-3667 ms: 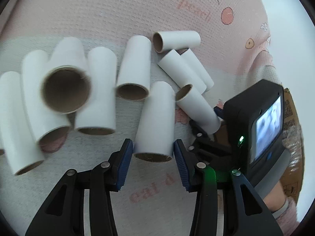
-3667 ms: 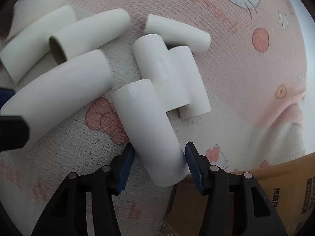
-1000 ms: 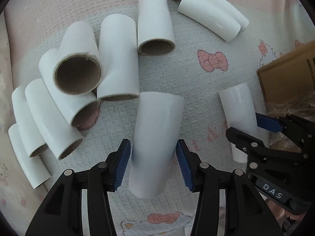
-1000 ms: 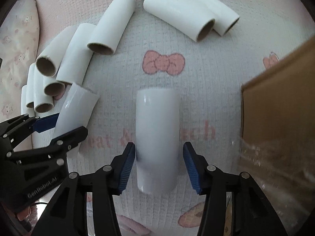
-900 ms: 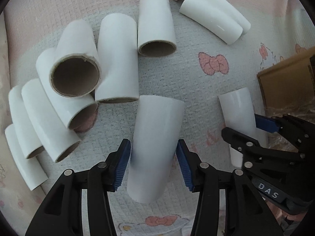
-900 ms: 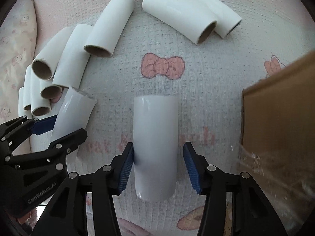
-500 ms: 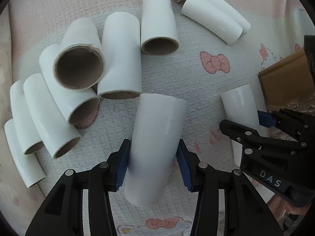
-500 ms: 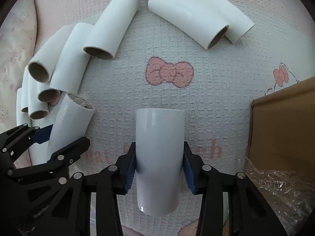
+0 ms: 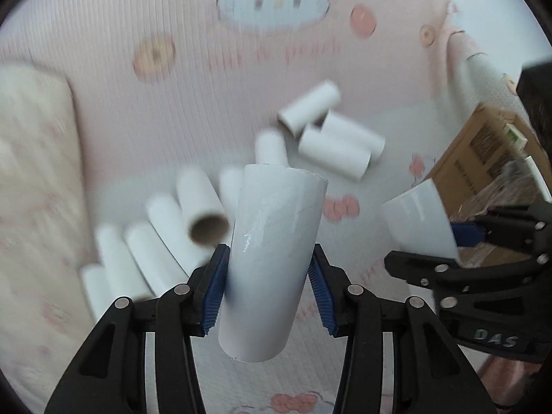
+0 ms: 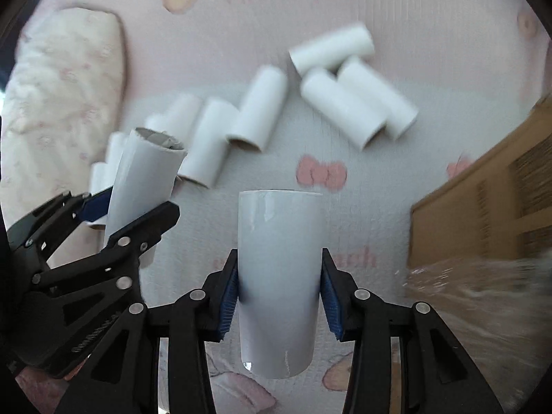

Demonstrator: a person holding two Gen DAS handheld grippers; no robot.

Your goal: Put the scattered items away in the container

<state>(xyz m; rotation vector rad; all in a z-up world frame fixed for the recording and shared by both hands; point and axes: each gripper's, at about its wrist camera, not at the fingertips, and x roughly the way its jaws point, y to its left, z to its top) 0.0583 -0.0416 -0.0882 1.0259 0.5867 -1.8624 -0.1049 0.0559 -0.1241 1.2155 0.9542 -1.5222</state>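
Left tool point(image 9: 268, 291) clamps a white tube point(image 9: 270, 262), lifted clear of the blanket point(image 9: 207, 79). Right tool point(image 10: 280, 305) grips another tube point(image 10: 280, 276), near the box point(image 10: 483, 203). Loose tubes point(image 10: 257, 110) lie scattered below.

Glossy white paper tubes point(image 10: 279, 276), waffle-textured cloth point(image 10: 431, 27)

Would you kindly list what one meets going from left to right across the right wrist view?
Cushion → left gripper with its tube → right gripper with its tube → cardboard box.
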